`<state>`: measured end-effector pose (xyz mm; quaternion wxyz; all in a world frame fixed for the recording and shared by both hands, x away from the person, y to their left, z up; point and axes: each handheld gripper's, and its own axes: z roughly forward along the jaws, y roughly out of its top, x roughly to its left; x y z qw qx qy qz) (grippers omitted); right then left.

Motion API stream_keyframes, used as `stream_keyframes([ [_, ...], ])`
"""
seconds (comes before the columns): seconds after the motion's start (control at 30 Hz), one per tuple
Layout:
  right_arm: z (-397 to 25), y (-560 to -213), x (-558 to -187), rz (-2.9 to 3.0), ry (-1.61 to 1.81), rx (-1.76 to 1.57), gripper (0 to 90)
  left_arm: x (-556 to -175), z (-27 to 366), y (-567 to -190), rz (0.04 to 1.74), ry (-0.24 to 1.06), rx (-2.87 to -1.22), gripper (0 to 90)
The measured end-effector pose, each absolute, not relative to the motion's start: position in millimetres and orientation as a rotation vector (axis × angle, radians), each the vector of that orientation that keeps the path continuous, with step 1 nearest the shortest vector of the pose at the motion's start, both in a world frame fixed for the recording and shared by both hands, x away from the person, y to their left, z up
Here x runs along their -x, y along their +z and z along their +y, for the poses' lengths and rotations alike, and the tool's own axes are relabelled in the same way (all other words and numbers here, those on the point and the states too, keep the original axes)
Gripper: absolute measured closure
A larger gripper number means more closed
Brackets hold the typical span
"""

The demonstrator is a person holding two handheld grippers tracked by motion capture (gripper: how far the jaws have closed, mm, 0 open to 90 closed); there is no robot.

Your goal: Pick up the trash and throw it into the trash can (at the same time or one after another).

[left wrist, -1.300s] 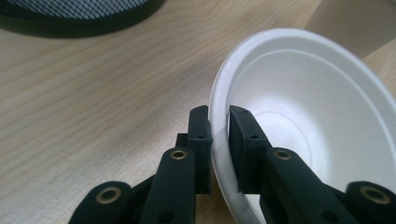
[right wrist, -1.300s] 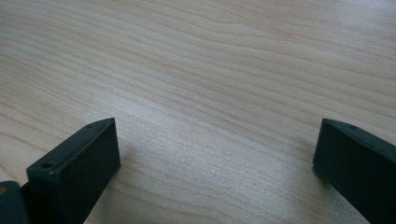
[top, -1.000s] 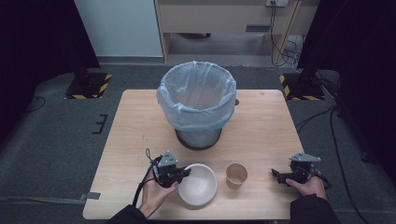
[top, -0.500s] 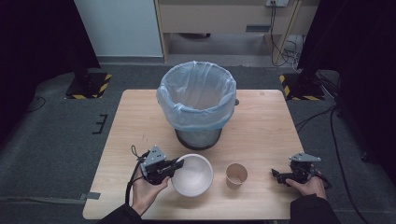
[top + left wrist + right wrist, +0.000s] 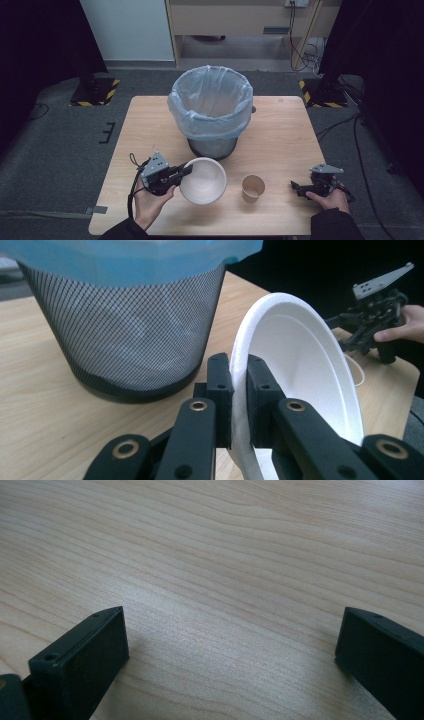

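The left gripper [image 5: 186, 171] pinches the rim of the white foam bowl [image 5: 204, 180], its jaws pressed onto the edge from both sides – in the left gripper view the bowl [image 5: 300, 375] stands tilted on edge, hollow side facing away from the bin. A second ago the bowl lay flat on the table near the front edge; since then it has been lifted, tipped and carried a little toward the bin, and the hand has shifted leftward with it. To the right, the paper cup [image 5: 253, 187] stands upright where it stood before, just beside the bowl but apart from it. The right gripper [image 5: 296, 188] has not moved – it rests low on the wooden table [image 5: 290, 130] with jaws spread wide. Farther back, the mesh bin [image 5: 212, 107] with its blue liner sits mid-table.
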<state>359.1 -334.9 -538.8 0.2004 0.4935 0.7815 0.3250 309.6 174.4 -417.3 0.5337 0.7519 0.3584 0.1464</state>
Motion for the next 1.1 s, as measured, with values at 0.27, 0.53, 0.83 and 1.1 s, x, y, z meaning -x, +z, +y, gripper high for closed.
stream_keyframes([
  [0.27,-334.6,-538.8,-359.3,2.183,0.907,-1.381,0.8,-304.6,180.6,-393.9,0.82,0.388,-1.72,82.8],
  [0.53,-334.3,-538.9,-359.7,2.179,0.907,-1.382,0.7,-301.4,190.5,-364.2,0.785,0.438,-1.63,82.8],
  [0.83,-333.4,-538.7,-359.7,2.177,0.904,-1.388,0.7,-303.2,197.8,-342.6,0.761,0.479,-1.568,82.8],
  [1.1,-333.2,-538.8,-359.9,2.176,0.904,-1.388,0.6,-311.0,197.4,-320.9,0.727,0.514,-1.521,82.8],
])
